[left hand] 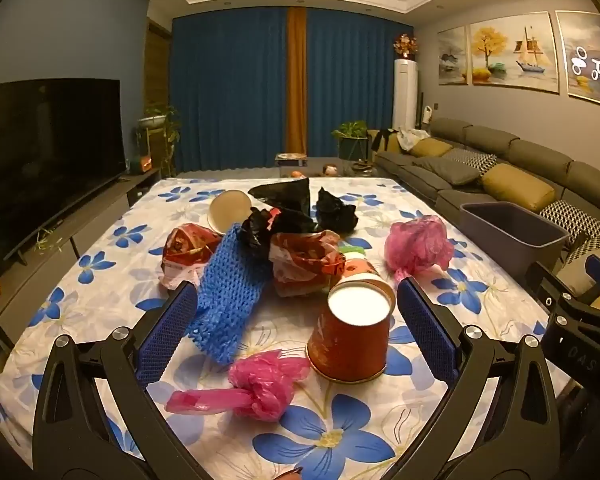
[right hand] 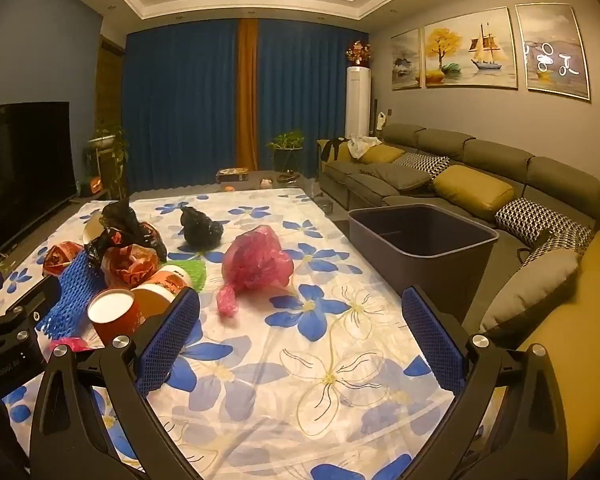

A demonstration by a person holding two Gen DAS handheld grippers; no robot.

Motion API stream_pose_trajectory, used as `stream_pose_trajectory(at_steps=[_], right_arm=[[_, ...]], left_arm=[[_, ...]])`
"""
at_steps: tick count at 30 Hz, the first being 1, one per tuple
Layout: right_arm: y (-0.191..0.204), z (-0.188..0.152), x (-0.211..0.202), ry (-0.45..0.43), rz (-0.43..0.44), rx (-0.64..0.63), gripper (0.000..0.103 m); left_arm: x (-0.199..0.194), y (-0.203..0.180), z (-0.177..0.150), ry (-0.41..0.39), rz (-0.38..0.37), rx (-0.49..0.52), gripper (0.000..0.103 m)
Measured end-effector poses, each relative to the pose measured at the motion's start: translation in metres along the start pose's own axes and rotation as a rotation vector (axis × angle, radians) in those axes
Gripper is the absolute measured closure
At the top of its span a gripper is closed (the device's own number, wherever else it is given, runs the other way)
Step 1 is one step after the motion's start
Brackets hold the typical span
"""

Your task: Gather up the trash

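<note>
While hanging low over the flowered tablecloth (left hand: 340,440), holding the left gripper (left hand: 296,292) with fingers spread wide and clamping nothing. Facing straight into the heap of trash: red paper cup (left hand: 350,336) sitting upside down, white base up, just ahead and inside the gap, lying closer to the right finger than the left; blue foam net (left hand: 228,292) stretching away from the left finger, long axis running forward into the pile; small pink bag (left hand: 260,388) lying nearest of all, low between the fingers, its tail pointing left. Judging the cup the likeliest pick, needing only a short push forward and a slight shift to the right before closing across its wall.

Keeping the right gripper (right hand: 300,300) level and pointed down the table, fingers likewise wide apart and empty, with bare cloth beneath. Sitting nearer the big pink bag (right hand: 256,264), ahead and a little left of centre, and nearer the grey bin (right hand: 420,232), standing off the table's right edge beside the sofa (right hand: 480,192). Leaving the pile to the left hand, being well closer to it
</note>
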State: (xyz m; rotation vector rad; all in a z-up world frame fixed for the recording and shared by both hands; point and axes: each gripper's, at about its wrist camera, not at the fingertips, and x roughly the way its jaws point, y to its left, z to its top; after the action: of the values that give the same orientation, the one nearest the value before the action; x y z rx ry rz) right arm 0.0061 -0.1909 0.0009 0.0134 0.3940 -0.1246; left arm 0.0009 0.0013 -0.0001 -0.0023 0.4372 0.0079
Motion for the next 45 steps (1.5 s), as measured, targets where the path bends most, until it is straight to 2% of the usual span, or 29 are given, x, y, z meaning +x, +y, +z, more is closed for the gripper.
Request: stream_pose_trajectory(at_steps=[7, 8, 9, 45], right_arm=[[-0.002, 0.0, -0.001, 0.011, 0.02, -0.001, 0.005], [-0.007, 0.006, -0.004, -0.003, -0.015, -0.003, 0.005], [-0.007, 0.005, -0.004, -0.005, -0.016, -0.005, 0.005], [-0.007, 0.005, -0.007, -0.007, -0.041, 0.004, 0.005]], left_arm=[[0.005, 0.003, 0.005, -0.002, 0.02, -0.028, 0.005], [-0.002, -0.002, 0.001, -0.014, -0.025, -0.007, 0.005], [-0.002, -0.001, 0.001, -0.016, -0.029, -0.006, 0.005], [-0.005, -0.004, 0.002, -0.016, -0.044, -0.004, 0.005]])
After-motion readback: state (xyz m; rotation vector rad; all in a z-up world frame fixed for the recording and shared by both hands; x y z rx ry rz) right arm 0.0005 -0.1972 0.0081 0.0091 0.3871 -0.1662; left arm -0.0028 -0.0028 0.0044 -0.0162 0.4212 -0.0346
